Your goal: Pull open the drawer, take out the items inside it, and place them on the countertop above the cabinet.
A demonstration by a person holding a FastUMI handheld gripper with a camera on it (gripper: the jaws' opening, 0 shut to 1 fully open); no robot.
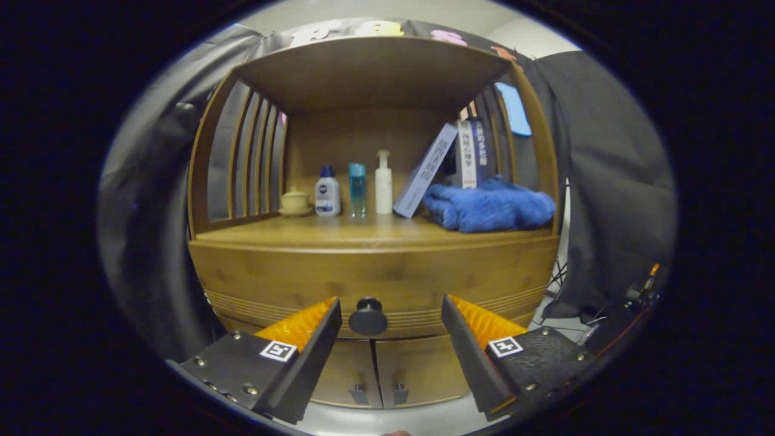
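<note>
A wooden cabinet stands straight ahead with its drawer (290, 284) closed flush under the countertop (339, 233). A round dark knob (367, 317) sits in the middle of the drawer front. My gripper (390, 306) is open, and the knob lies between the two fingertips without either one touching it. The drawer's contents are hidden behind its front.
On the countertop stand a small lidded cup (295, 200), two bottles (327, 191) (357, 189), a white pump bottle (383, 182), leaning books (425, 170) and a folded blue towel (489, 207). A shelf roof (369, 69) and slatted sides enclose it. Two small doors (375, 372) sit below the drawer.
</note>
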